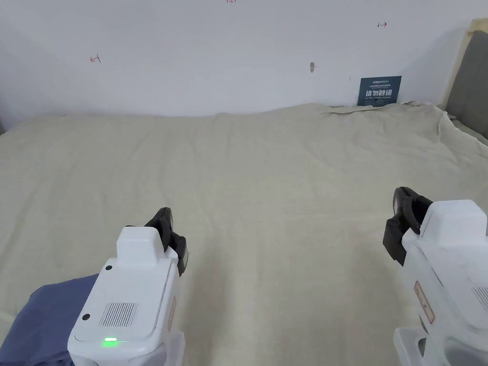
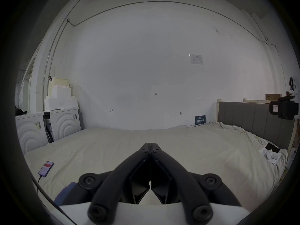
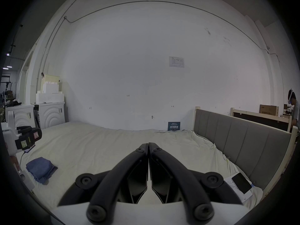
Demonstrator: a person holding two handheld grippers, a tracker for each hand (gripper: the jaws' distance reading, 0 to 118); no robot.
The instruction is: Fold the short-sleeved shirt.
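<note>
Both tongs were clenched on nothing, jaws meeting tip to tip: the left gripper [image 2: 150,145] and right gripper [image 3: 148,145] hovered well apart above the beige bed sheet [image 1: 286,157]. Blue short-sleeved shirt [image 3: 40,169] lay bunched in a loose pile on the sheet's near-left part, just beside and below the left gripper. Judged light, soft and floppy, likely to sag and drag, so best pinched at a hem edge or shoulder seam, not the bulk.

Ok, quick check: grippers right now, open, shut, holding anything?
Left gripper: shut, empty, above the bed sheet.
Right gripper: shut, empty; blue shirt lies apart.
</note>
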